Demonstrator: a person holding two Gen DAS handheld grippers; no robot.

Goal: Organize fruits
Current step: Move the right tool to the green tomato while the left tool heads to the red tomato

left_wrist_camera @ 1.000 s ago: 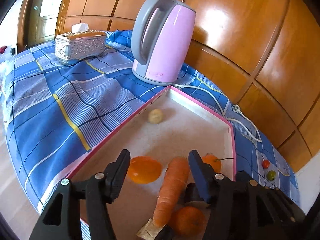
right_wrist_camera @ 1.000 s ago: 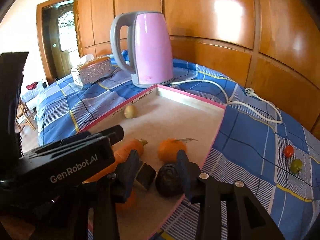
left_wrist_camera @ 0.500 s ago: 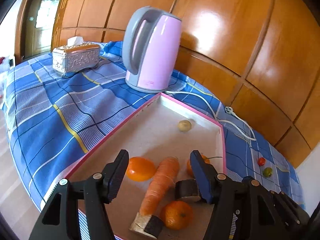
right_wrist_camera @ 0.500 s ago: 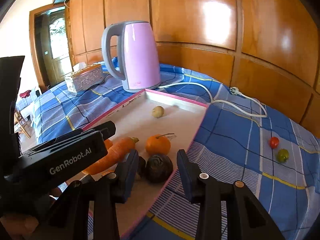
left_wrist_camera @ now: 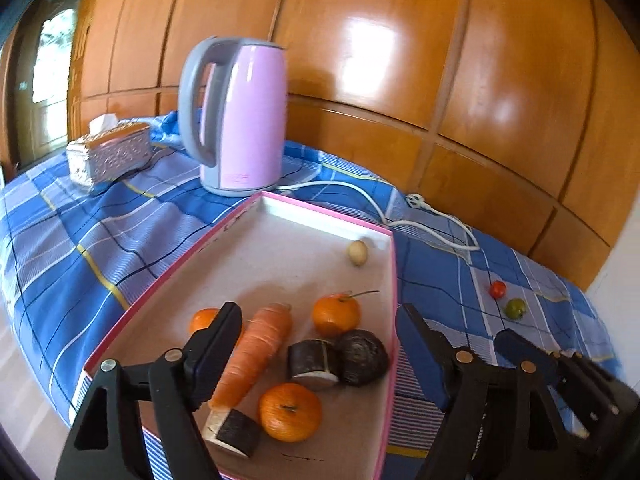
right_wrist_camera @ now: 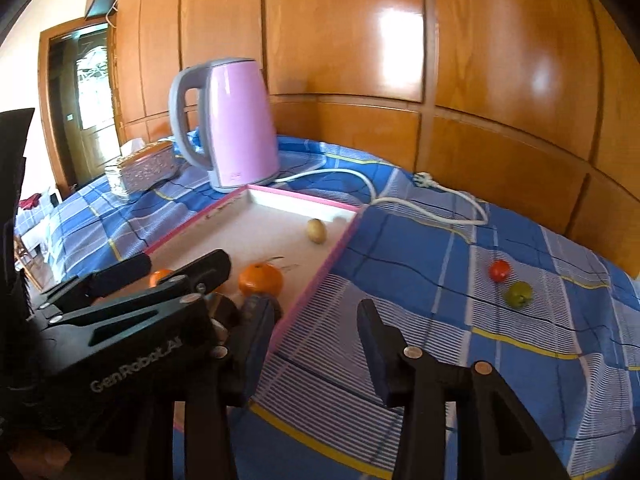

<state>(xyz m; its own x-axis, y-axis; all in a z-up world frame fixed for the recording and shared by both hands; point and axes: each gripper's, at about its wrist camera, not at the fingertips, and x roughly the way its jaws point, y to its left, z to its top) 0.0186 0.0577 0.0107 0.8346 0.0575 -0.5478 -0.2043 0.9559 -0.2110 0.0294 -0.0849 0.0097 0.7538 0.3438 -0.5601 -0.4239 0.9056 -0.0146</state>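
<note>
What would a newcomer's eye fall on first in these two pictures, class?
Most likely the tall pink kettle, upright on the blue checked tablecloth before the glossy wooden wall. Next comes the pink-rimmed tray in front of it, holding a carrot and three oranges. Two tiny fruits, red and green, lie apart on the cloth.

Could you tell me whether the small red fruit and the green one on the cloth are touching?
Apart: the right wrist view shows a strip of cloth between the red fruit and green fruit.
</note>
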